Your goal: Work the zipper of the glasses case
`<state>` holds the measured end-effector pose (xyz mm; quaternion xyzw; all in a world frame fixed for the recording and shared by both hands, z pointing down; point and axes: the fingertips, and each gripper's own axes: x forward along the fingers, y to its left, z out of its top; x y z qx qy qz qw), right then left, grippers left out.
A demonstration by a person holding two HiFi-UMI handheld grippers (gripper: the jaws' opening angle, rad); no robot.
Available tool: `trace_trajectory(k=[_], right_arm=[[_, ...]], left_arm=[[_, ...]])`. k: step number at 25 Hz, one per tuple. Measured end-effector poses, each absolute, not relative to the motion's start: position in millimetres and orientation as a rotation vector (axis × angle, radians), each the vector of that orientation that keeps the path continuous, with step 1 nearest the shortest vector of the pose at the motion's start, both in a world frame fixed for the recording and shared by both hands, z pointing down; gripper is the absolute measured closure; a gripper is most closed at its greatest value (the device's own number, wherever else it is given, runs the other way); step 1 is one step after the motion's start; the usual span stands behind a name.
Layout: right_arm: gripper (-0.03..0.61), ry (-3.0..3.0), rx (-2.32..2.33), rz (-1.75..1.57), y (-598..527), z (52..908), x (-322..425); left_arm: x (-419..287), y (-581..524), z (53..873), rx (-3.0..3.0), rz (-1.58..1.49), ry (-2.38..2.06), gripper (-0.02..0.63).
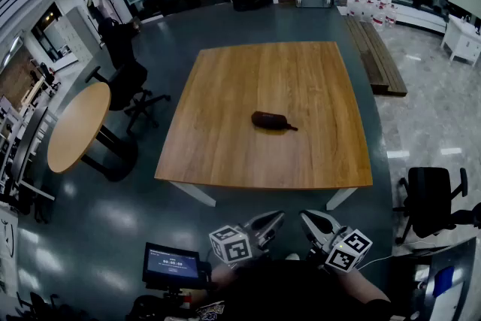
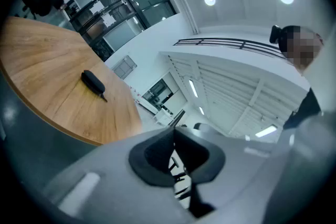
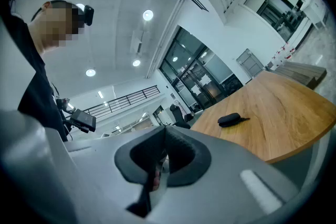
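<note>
Two closed tools, nothing held: left hand-held gripper point(image 1: 275, 219) and right hand-held gripper point(image 1: 307, 218), with the glasses case point(image 1: 270, 120) alone on the bench point(image 1: 225, 79).
You hold both low in front of you, jaws pressed together and empty, short of the bench's near edge and well apart from the case, which lies near the middle of the top. It looks small, dark and light, probably semi-stiff, so expect it to slide when you tug. Pin the body with one hand-held gripper and pinch the zipper pull with the other. A thin tail point(image 1: 291, 128) sticks out of its right end, perhaps the pull or a loop, but it is too small to tell. You cannot see the zipper line, nor whether the case is zipped shut.
</note>
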<state>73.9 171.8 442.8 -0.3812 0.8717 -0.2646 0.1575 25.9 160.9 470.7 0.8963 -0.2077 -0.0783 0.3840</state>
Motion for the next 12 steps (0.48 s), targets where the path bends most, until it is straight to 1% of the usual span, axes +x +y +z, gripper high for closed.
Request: trace_trajectory(k=[12], right_arm=[[0.572, 2.497, -1.096, -0.732, 174.5, 439.7, 78.2]], left_arm=[[32.6, 163.5, 468.1, 2.287, -0.192, -0.518, 0.611]])
